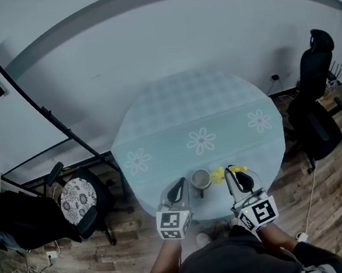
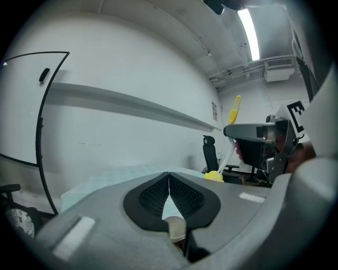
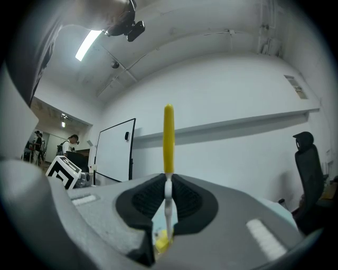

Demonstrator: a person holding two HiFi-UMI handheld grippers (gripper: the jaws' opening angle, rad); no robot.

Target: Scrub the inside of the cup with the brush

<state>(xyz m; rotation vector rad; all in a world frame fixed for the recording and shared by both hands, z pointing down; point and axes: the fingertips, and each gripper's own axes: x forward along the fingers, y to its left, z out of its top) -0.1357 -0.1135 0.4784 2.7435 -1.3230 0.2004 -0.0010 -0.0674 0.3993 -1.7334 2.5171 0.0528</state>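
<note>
While cup (image 1: 200, 178) on table (image 1: 173, 110), black chairs (image 1: 316, 104) (either side) nearby.

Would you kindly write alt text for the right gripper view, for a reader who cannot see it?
The right gripper is shut on the thin white stem of a brush, its yellow handle upright above the jaws and its yellow head below them. Behind are a white wall, a whiteboard at left and a black office chair at right.
</note>
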